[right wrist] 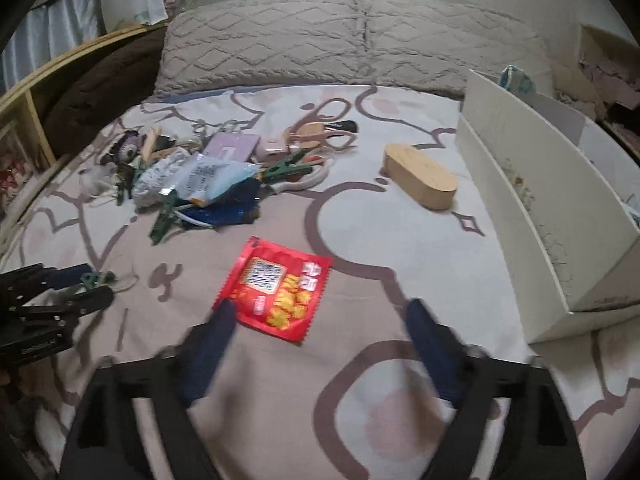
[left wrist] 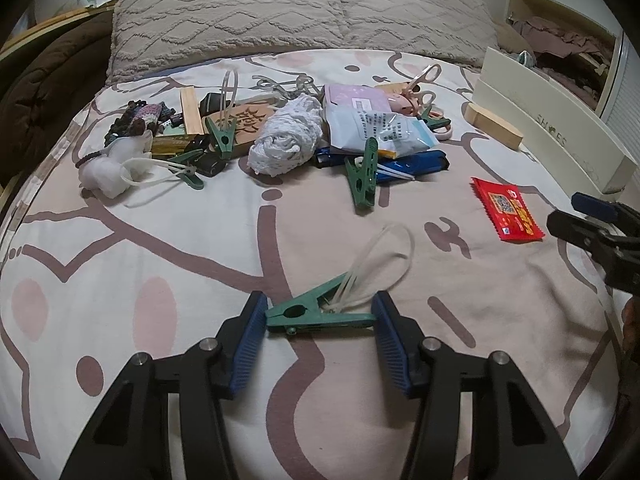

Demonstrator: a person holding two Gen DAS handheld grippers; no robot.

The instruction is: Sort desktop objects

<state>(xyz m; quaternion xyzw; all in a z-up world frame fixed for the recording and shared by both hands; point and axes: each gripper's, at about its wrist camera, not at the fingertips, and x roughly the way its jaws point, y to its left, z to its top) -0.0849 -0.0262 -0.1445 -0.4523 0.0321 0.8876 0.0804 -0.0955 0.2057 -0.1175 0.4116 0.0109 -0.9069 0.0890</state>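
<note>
A green clothespin [left wrist: 316, 314] with a white cable-tie loop [left wrist: 380, 264] lies on the bedsheet between the blue pads of my left gripper [left wrist: 320, 312]; the jaws stand open around it, pads at its two ends. It also shows in the right wrist view [right wrist: 96, 279]. My right gripper [right wrist: 320, 320] is open and empty, just in front of a red snack packet [right wrist: 276, 288], also seen in the left wrist view [left wrist: 507, 210]. A pile of mixed objects [left wrist: 280, 136] lies further back.
A white shoe box [right wrist: 532, 208] stands at the right. A wooden block [right wrist: 420, 180] lies near it. The pile holds other green clothespins [left wrist: 362, 176], a white rag [left wrist: 286, 140], scissors [left wrist: 420, 80] and packets. Pillows [left wrist: 296, 12] lie behind.
</note>
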